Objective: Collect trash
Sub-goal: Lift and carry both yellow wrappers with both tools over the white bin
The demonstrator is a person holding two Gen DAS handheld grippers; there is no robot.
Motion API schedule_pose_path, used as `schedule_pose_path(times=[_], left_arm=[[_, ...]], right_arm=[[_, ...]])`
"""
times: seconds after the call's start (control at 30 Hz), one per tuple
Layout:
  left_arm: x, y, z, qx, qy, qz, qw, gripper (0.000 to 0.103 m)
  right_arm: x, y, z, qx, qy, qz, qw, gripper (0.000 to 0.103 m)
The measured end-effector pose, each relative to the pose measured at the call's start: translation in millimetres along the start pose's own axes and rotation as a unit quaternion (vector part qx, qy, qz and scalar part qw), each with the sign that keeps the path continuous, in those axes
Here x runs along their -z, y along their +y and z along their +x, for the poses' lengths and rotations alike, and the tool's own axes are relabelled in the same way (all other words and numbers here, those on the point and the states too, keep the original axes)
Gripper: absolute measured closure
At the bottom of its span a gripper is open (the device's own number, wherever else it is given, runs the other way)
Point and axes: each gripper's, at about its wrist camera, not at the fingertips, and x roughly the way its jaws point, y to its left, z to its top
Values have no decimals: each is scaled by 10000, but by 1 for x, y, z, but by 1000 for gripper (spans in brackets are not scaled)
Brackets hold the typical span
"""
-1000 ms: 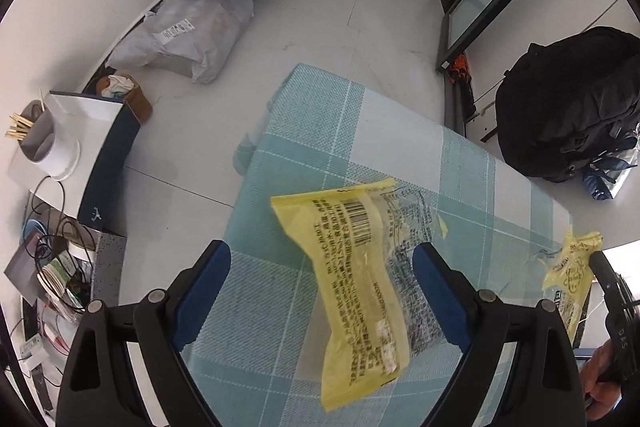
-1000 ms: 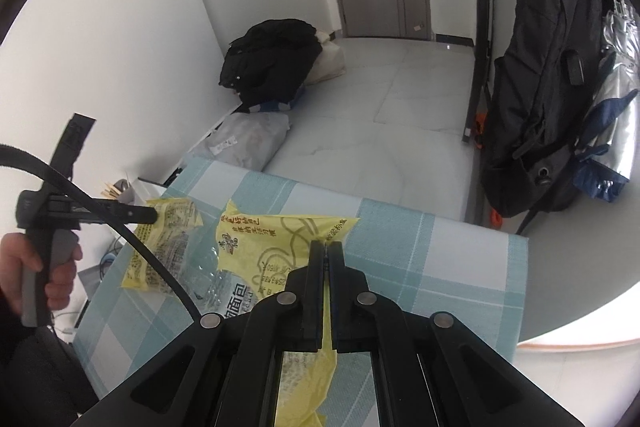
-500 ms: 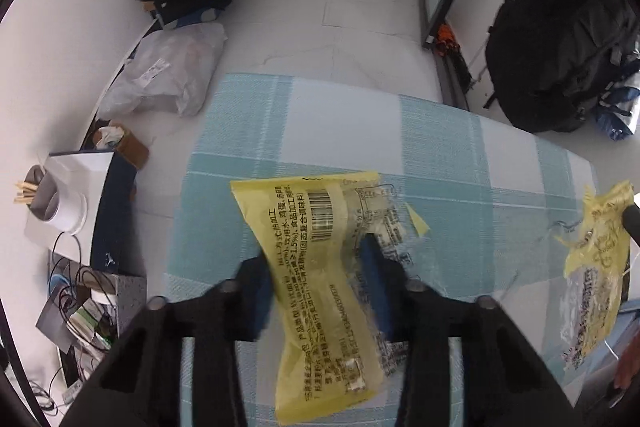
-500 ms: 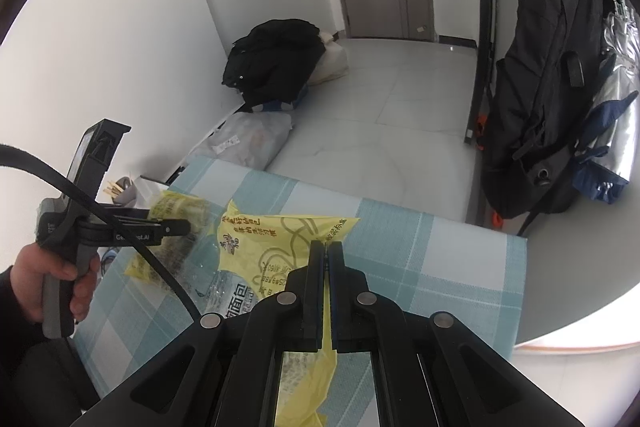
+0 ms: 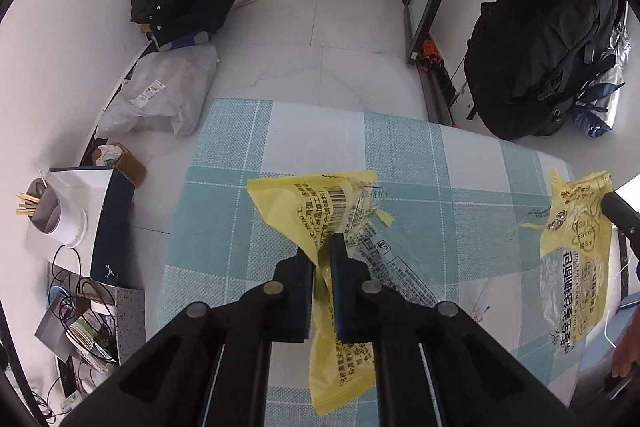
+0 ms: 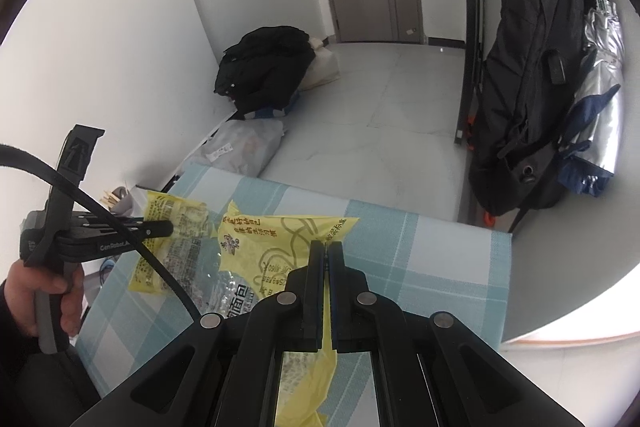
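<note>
The left gripper reaches in from six o'clock of its own wrist view toward twelve, its two dark fingers drawn close together and pinching a yellow wrapper between the tips. In the right wrist view that same left gripper shows at nine o'clock, lying level and pointing toward three, with the person's left hand curled around its grey handle at about eight o'clock. The right gripper likewise rises from six o'clock, its jaws pressed nearly flush on a second yellow wrapper.
</note>
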Motion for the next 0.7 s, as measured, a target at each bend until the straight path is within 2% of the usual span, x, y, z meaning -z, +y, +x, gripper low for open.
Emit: schedule_pose_path(times=[0.33, 0.47, 0.7], left_arm=[[10, -6, -24, 45, -108, -21, 9999, 101], [19, -8, -41, 2, -231, 91, 9997, 101], [26, -12, -76, 149, -530, 64, 9985, 101]], right_arm=[[2, 6, -23, 44, -213, 78, 9997, 101], [7, 7, -31, 102, -257, 110, 9996, 101], [9, 11, -61, 160, -535, 132, 9984, 101]])
